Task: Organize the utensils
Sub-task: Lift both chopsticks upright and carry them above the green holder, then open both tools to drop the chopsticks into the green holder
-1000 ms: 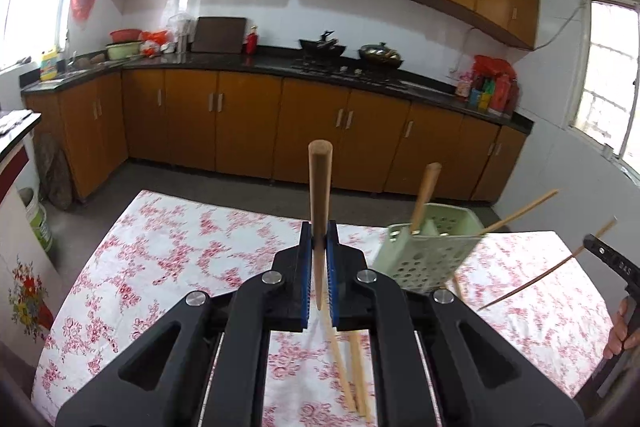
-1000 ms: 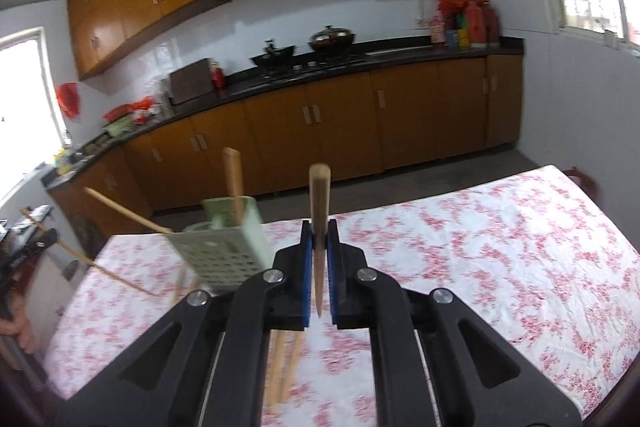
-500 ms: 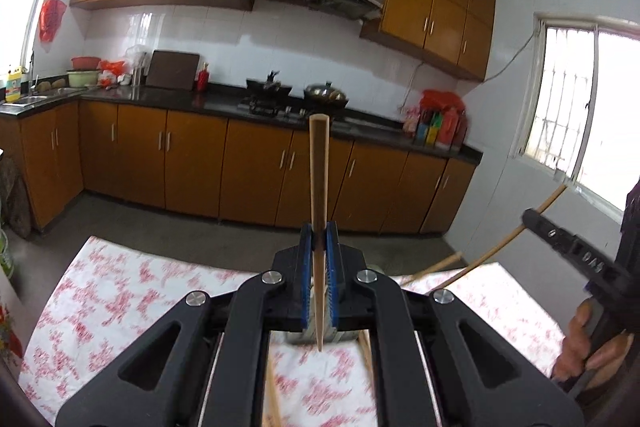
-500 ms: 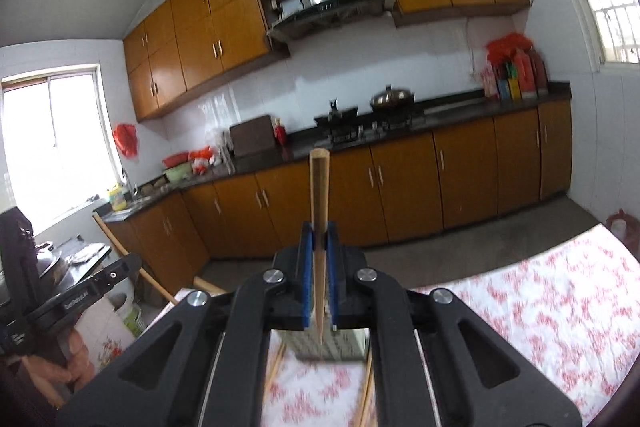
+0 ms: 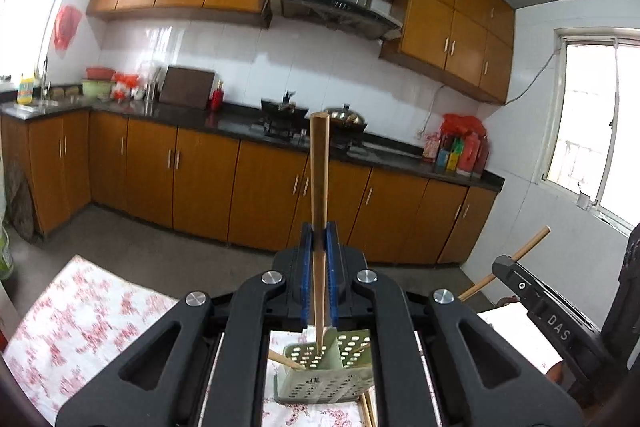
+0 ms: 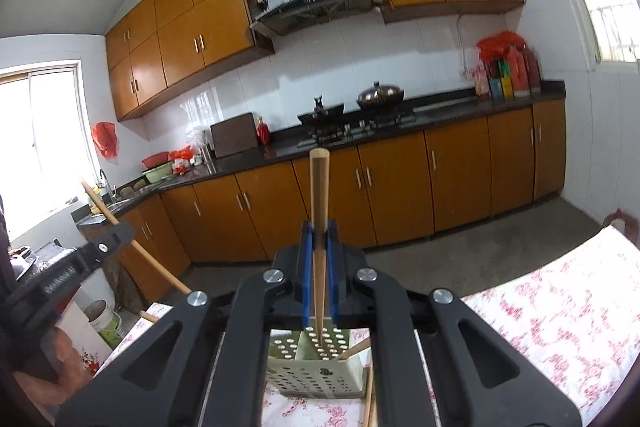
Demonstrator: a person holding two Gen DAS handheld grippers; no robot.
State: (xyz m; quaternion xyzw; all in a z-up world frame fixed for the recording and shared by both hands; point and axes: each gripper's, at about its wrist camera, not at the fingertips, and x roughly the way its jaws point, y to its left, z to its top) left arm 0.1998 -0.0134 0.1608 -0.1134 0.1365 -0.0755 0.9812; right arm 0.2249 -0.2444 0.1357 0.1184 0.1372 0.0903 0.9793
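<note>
Your left gripper point(image 5: 319, 251) has its fingers clamped on a wooden chopstick point(image 5: 319, 187) held upright, its tip just over the open green perforated utensil basket point(image 5: 326, 379). Your right gripper point(image 6: 319, 251) grips its own chopstick point(image 6: 319, 211) the same way above that basket, which stands on the floral-clothed counter point(image 6: 560, 307). Bare cloth lies to either side.

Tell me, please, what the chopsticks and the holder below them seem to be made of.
Chopstick, and the other: probably wood or bamboo, matte tan with a faint grain. Holder: likely moulded plastic, pale green, smooth, its walls pierced with even round holes.
</note>
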